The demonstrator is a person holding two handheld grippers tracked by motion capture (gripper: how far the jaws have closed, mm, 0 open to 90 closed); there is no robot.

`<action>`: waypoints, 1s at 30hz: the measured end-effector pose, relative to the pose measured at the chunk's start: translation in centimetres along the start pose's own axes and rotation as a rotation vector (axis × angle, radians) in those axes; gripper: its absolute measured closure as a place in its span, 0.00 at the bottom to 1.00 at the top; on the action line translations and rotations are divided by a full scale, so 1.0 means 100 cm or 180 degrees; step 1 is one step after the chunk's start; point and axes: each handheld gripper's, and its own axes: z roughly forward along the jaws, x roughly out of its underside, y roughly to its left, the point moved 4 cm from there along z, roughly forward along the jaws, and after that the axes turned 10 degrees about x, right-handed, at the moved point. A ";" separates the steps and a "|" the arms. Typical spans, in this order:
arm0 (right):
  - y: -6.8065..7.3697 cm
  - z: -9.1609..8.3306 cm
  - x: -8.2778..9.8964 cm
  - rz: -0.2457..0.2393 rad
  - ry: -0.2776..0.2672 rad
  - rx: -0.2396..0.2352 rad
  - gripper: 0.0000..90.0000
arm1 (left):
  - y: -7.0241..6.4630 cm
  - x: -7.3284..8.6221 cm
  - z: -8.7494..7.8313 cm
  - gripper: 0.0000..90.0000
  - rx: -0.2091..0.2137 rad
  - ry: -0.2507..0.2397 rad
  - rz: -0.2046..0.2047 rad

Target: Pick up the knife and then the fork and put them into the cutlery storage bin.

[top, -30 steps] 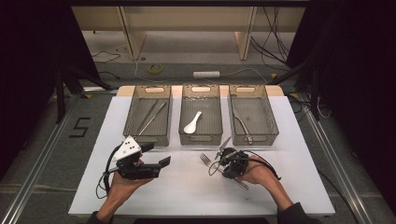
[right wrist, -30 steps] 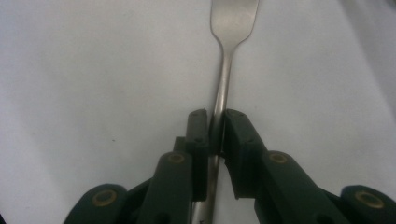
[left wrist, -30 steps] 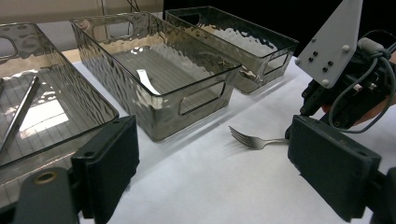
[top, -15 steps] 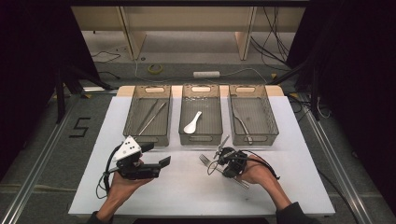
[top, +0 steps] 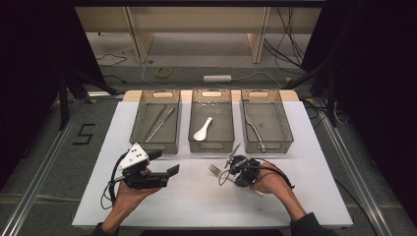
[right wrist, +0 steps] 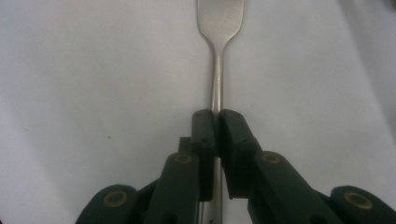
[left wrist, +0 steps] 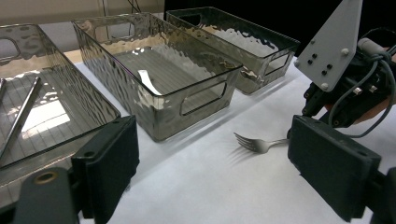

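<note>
A metal fork (top: 215, 170) lies on the white table, tines toward the left. My right gripper (top: 235, 176) points down onto its handle. In the right gripper view the jaws (right wrist: 218, 116) have just been closing and now pinch the thin handle of the fork (right wrist: 218, 70) between their pads. My left gripper (top: 164, 163) hovers at the front left, aimed at the fork. In its own view this left gripper (left wrist: 212, 154) is open with nothing between its jaws, and the fork (left wrist: 254, 143) lies beyond.
Three smoky clear trays stand in a row behind the hands. The left tray (top: 139, 118) holds long metal tongs (top: 160, 123), the middle tray (top: 192, 123) a white spoon (top: 202, 129), and the right tray (top: 286, 128) a metal utensil (top: 254, 130).
</note>
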 end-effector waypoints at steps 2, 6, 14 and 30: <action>-0.002 -0.003 0.001 0.0006 -0.0036 -0.0010 0.94 | 0.000 0.000 0.000 0.18 0.0003 -0.0002 -0.0010; -0.005 -0.011 0.002 0.0062 -0.0110 -0.0005 0.94 | 0.000 0.000 0.000 0.18 0.0000 0.0000 -0.0008; -0.016 -0.023 0.005 0.0186 -0.0291 -0.0046 0.94 | -0.001 0.000 0.000 0.18 0.0002 0.0003 -0.0007; -0.050 -0.059 0.019 0.0593 -0.0747 0.0019 0.94 | 0.000 0.000 0.000 0.18 -0.0012 -0.0013 -0.0009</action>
